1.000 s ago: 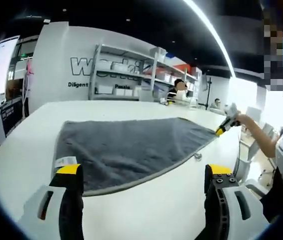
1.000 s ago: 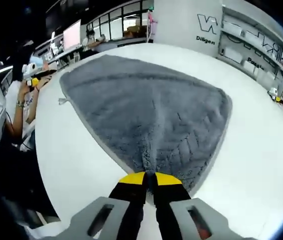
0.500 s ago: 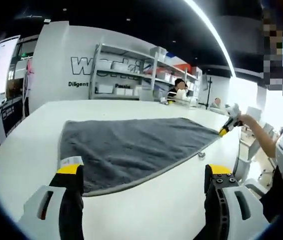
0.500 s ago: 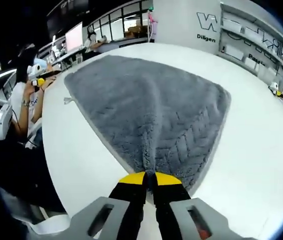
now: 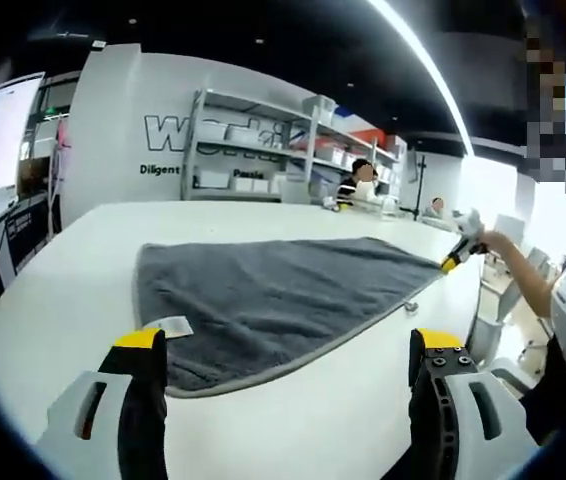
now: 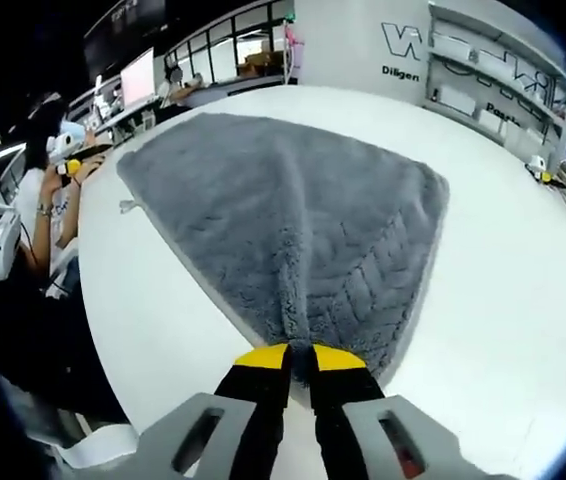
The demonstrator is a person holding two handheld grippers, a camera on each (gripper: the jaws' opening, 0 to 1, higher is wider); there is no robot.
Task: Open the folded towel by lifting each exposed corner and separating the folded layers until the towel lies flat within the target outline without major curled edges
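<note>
Towel (image 6: 293, 210): grey, plush, ridged, spread on white table (image 6: 503, 300).
Right gripper (image 6: 300, 352): pinched on towel's corner.
Left gripper (image 5: 288, 345): jaws apart, holding nothing.

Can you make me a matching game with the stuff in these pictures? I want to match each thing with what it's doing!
Things:
1. left gripper
2. right gripper
3. grey towel
4. white label

States:
A. pinching a towel corner
B. open, holding nothing
C. sticking out at the towel's edge
D. spread on the white table

Pairs: 1-B, 2-A, 3-D, 4-C
</note>
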